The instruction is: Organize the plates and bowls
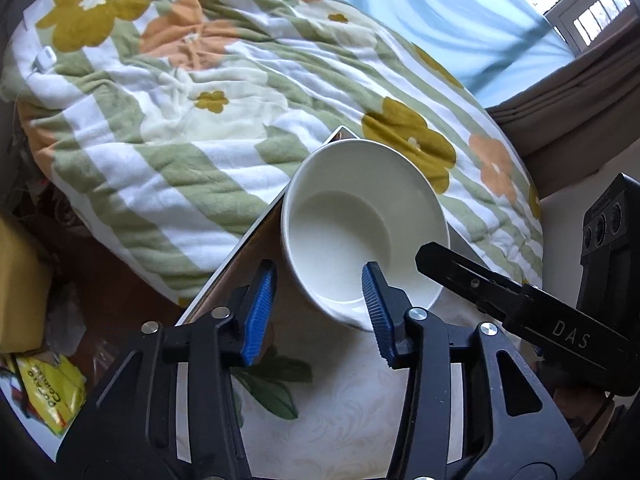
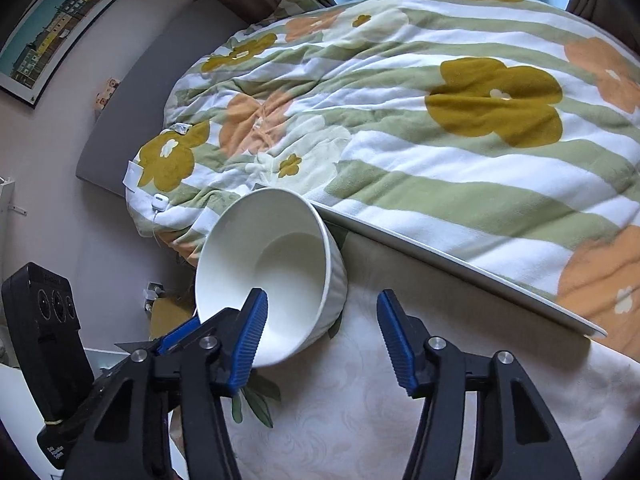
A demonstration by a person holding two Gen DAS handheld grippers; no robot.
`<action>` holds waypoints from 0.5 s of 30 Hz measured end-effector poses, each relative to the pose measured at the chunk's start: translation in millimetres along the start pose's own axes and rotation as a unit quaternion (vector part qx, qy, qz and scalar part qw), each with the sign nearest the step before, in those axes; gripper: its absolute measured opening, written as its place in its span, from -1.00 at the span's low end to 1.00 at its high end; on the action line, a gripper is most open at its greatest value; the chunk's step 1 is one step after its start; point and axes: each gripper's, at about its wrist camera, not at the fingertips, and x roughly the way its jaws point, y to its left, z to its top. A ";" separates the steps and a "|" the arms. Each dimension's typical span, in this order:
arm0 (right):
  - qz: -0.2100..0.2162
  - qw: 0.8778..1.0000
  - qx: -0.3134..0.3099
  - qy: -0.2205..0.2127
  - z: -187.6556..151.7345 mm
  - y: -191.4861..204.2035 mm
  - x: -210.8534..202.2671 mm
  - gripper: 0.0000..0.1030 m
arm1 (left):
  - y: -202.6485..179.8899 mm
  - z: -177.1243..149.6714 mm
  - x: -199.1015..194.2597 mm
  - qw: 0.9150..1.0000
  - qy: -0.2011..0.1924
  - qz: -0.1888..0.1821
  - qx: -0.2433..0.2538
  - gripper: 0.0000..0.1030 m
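A white bowl (image 1: 362,226) with a ribbed outer wall stands tilted on the cream patterned table (image 1: 352,412). It also shows in the right wrist view (image 2: 276,272). My left gripper (image 1: 316,312) is open, its jaws either side of the bowl's near rim: the right finger sits inside the bowl, the left finger outside. My right gripper (image 2: 320,336) is open too; its left finger (image 2: 252,336) is in front of the bowl's near rim, next to the left gripper's blue tip. I cannot tell if any finger touches the bowl. No plates are in view.
A bed with a green-striped flowered duvet (image 1: 192,92) runs along the table's far edge (image 2: 460,264). A yellow snack bag (image 1: 48,396) and clutter lie on the floor at left. A framed picture (image 2: 52,28) hangs on the wall.
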 end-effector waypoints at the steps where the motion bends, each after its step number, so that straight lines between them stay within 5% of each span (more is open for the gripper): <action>1: 0.001 1.000 0.002 0.002 2.1 -0.4 4.6 -0.13 | 1.4 1.7 2.5 1.000 0.001 0.001 0.001 -0.37; 7: -0.021 1.000 -0.016 0.009 4.5 4.1 19.1 -0.66 | 8.6 5.3 7.2 1.000 -0.005 0.005 0.001 -0.59; 15: -0.015 1.000 -0.018 -0.005 1.6 3.6 11.7 -0.67 | -2.4 1.6 -3.3 0.999 -0.022 0.026 0.027 -0.60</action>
